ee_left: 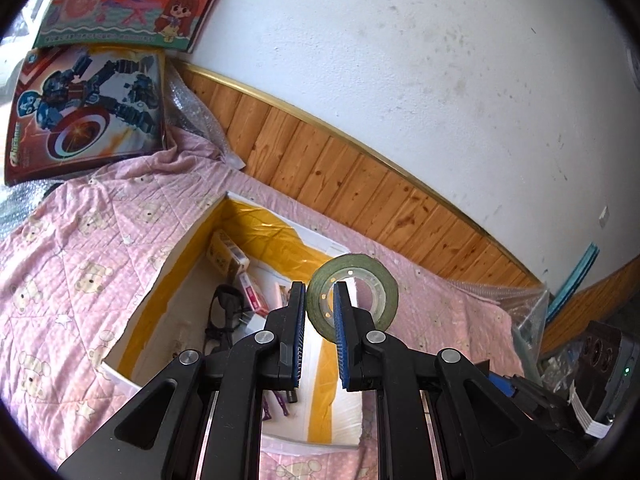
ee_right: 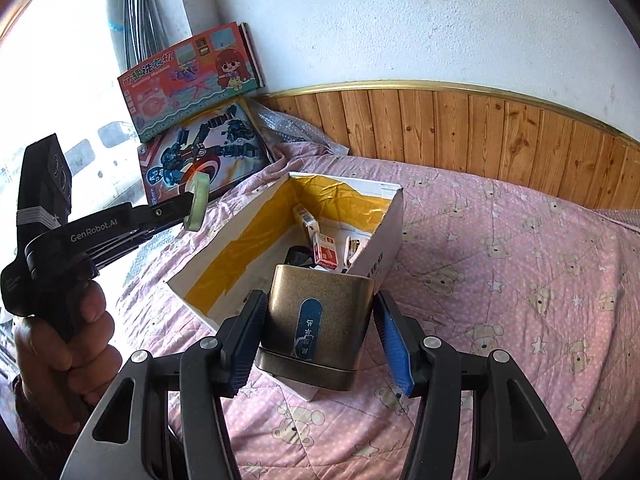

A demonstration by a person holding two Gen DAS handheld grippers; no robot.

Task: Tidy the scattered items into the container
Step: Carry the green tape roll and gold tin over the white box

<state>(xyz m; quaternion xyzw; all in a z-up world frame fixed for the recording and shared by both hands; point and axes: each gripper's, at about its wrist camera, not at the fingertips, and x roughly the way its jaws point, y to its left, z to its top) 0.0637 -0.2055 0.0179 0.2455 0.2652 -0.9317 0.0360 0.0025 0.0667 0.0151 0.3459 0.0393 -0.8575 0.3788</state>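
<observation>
My left gripper [ee_left: 319, 294] is shut on the wall of a green tape roll [ee_left: 372, 276] and holds it above the open white box [ee_left: 176, 252] with yellow tape inside. The roll [ee_right: 199, 199] and the left gripper [ee_right: 191, 205] also show in the right wrist view, to the left of the box [ee_right: 386, 236]. My right gripper [ee_right: 320, 316] is shut on a bronze metal tin [ee_right: 316, 320] with a blue label, held just before the box's near corner. Card packs [ee_right: 326, 254], a black item [ee_left: 225, 312] and other small things lie in the box.
The box sits on a pink bear-print quilt [ee_right: 500, 280]. Two toy boxes [ee_right: 192, 80] lean against the white wall at the far left, with bubble wrap [ee_right: 288, 124] beside them. Wood panelling [ee_right: 480, 128] runs behind. A plastic bag [ee_left: 528, 312] lies at the quilt's right edge.
</observation>
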